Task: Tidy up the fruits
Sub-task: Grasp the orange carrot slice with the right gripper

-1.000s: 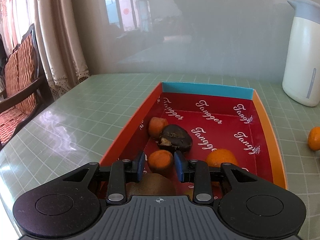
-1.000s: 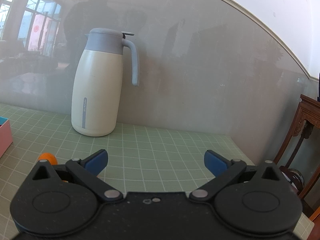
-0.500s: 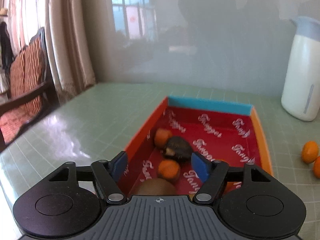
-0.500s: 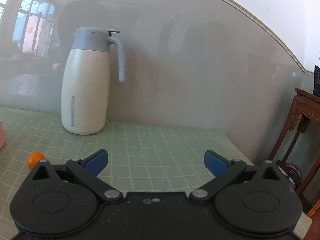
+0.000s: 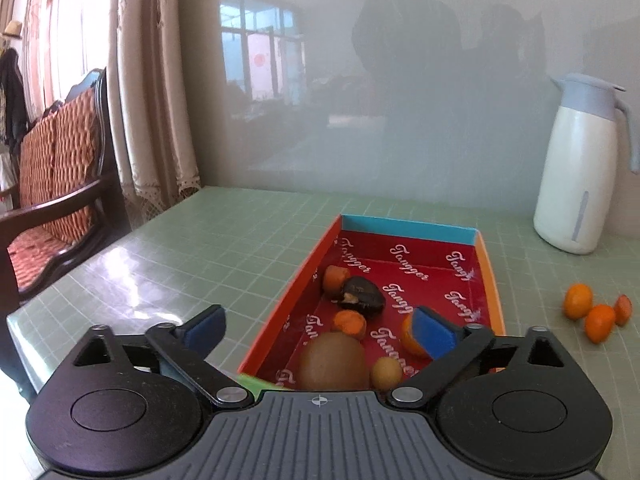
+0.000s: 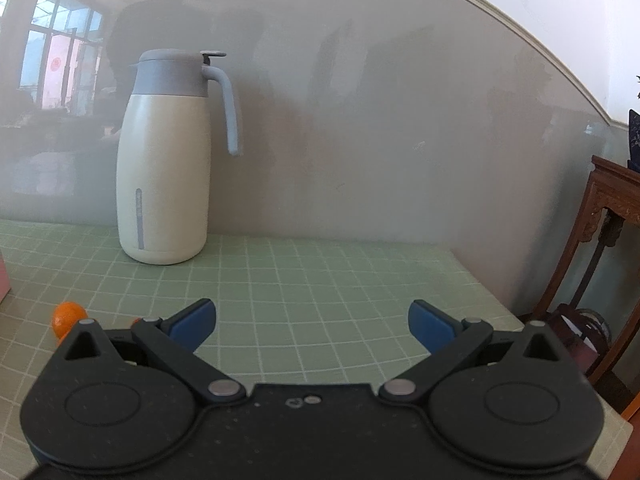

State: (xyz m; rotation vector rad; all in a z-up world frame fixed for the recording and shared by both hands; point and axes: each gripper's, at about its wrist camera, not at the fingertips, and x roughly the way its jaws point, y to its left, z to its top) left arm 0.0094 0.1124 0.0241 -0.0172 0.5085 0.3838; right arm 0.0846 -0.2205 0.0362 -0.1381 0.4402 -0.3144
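A red box (image 5: 486, 276) with orange sides and a blue far wall lies on the green gridded table. Inside it are several small oranges, one (image 5: 350, 322) near the middle, a dark fruit (image 5: 362, 299), a brown kiwi (image 5: 334, 362) and a small yellow fruit (image 5: 385, 372). My left gripper (image 5: 320, 330) hovers above the box's near end, its jaws opening wide with nothing between the pads. Three small oranges (image 5: 578, 301) lie loose on the table right of the box. My right gripper (image 6: 311, 322) is open over bare table, with one orange (image 6: 69, 317) at its left.
A cream jug (image 5: 580, 168) (image 6: 170, 160) with a grey lid stands at the back by the glossy wall. A wooden chair (image 5: 52, 184) with a patterned cushion sits off the table's left edge. A carved wooden stand (image 6: 608, 248) is beyond the right edge.
The left gripper let go of the small orange, opened wide and drew back and up from the box. The right gripper's view swung slightly, with the jug now nearer the centre.
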